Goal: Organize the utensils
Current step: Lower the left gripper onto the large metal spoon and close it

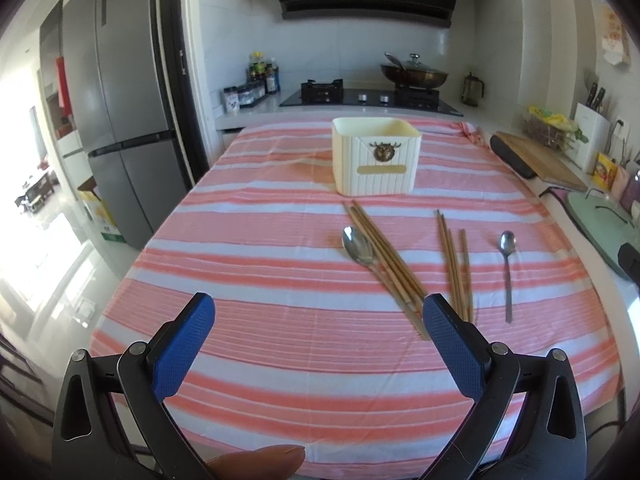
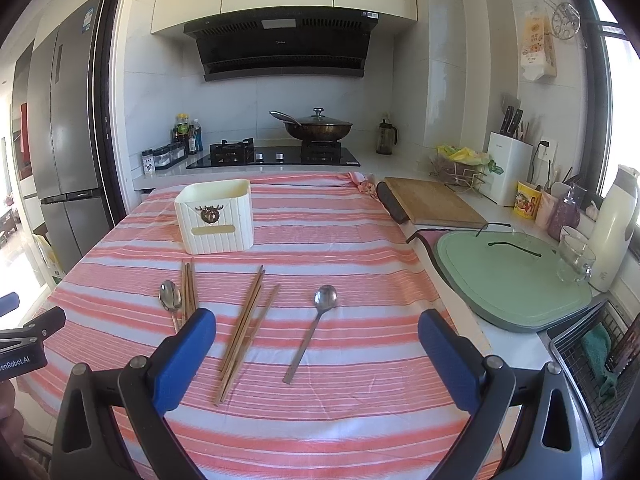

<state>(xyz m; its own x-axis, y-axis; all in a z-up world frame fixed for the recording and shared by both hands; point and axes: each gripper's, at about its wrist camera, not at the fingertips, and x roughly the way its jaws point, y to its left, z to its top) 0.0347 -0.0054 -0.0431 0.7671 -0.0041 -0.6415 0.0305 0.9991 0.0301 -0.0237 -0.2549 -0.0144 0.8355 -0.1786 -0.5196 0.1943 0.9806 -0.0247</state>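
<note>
Left wrist view: nothing's sitting in the cream holder (image 1: pixel 376 156) yet w/ both spoons & both chopstick bundles (image 1: pixel 386 258) lying on the striped bench (image 1: pixel 248 240); left hand-held gripper (image 1: pixel 318 312) is hovering wide open, empty. Right wrist view: right hand-held gripper (image 2: pixel 316 330) is gaping wide too, touching nothing, w/ the lone spoon (image 2: pixel 314 326) lying between its fingers.

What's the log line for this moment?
left gripper open | right gripper open | spoons, chopsticks on cloth | holder untouched
</note>
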